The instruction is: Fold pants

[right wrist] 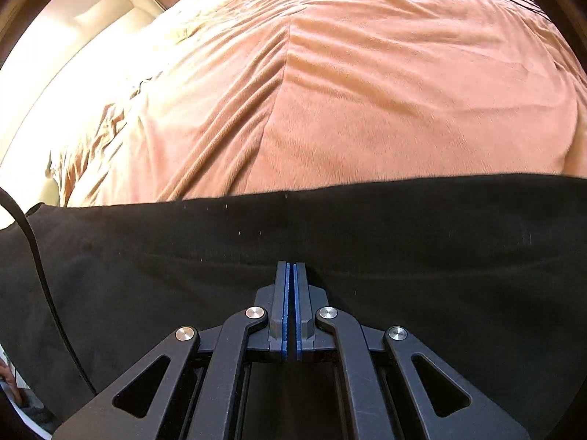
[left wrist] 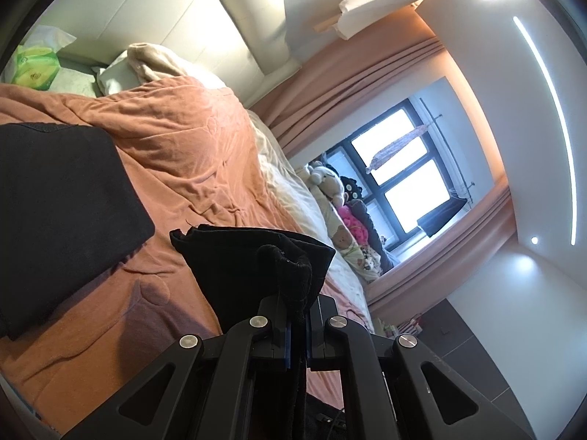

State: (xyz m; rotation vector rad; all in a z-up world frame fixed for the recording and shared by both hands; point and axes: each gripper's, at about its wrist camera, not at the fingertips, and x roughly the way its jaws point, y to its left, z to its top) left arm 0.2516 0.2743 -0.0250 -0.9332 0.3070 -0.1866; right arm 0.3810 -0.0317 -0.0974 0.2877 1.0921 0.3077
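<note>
The black pants [right wrist: 293, 234] lie spread across the orange blanket [right wrist: 367, 91] on the bed. In the left wrist view, 1 bunched corner of them is pinched in the left gripper [left wrist: 297, 293], whose jaws are clamped on the cloth and hold it above the blanket. The right gripper [right wrist: 291, 267] has its 2 jaws pressed together with nothing between them, tips over the flat cloth.

- Two grippers: left gripper [left wrist: 298, 315], right gripper [right wrist: 291, 267].
- One pair of black pants [right wrist: 403, 249].
- One orange blanket [left wrist: 176, 154].
- One green tissue pack [left wrist: 35, 66].
- One window [left wrist: 400, 179].
- Two pink curtains [left wrist: 352, 84].
- Stuffed toys [left wrist: 341, 190] in a pile, number unclear.
- One black cable [right wrist: 47, 293].
</note>
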